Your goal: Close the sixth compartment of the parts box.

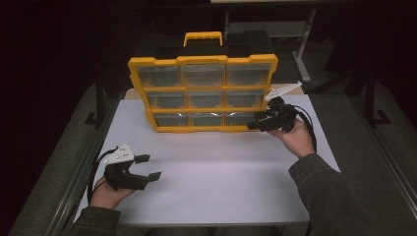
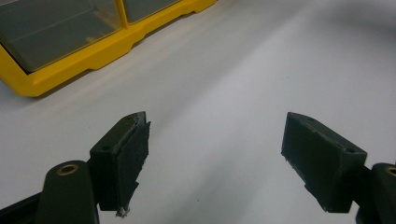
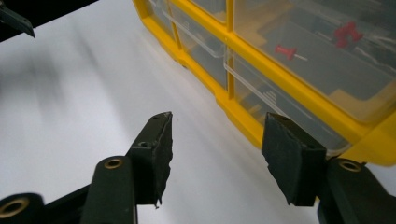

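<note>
Yellow plastic frames the organizer case, which stands propped in the upper middle of the high view on the white table, its handle at the top and nine clear-fronted compartments facing the person. In the right gripper view the case runs along the upper right of the frame, and red pushpins lie behind one clear front; the other compartments are too dim to read.

At the right of the high view, the right gripper sits at the lower right corner of the case. Its own view shows the jaws apart with nothing between them, one pad hanging over bare table and the other just in front of the yellow bottom edge; whether that pad touches the case I cannot tell. In the lower left of the high view the left gripper hovers over the table, well apart from the case, its jaws spread wide and empty, as its own view confirms with the case's corner in the upper left of the frame.

By my reading the work has barely begun: every compartment front looks closed, nothing is out on the table, and neither tool holds anything. What seems left is nearly all of it, starting with getting hold of a latch, drawer or corner at that lower right edge.
</note>
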The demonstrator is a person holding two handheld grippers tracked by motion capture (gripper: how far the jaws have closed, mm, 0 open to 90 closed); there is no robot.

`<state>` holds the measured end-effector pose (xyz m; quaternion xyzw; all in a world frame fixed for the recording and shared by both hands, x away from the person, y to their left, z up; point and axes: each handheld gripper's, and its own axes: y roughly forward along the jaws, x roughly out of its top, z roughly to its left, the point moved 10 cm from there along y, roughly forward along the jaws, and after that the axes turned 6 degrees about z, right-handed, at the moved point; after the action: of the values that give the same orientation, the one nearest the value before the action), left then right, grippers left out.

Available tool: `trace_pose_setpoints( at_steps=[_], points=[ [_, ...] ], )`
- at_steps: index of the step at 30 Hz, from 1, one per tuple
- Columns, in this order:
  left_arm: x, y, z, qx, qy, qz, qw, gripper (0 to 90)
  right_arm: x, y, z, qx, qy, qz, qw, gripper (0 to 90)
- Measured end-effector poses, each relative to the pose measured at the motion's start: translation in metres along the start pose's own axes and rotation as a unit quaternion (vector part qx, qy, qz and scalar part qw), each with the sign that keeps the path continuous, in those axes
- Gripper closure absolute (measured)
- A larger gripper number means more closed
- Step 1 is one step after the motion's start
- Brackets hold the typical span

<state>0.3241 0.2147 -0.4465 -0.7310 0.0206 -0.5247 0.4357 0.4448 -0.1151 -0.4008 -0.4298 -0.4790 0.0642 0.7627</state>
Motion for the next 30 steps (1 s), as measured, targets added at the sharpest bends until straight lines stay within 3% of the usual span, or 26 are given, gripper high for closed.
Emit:
trace_pose_setpoints(
  at_steps=[30],
  points=[
    [-0.002,0.004,-0.002,-0.004,-0.003,0.006,1.0,21.1,-0.039,-0.008,0.006,-0.001,0.008,-0.02,0.9998,30.8]
  ],
)
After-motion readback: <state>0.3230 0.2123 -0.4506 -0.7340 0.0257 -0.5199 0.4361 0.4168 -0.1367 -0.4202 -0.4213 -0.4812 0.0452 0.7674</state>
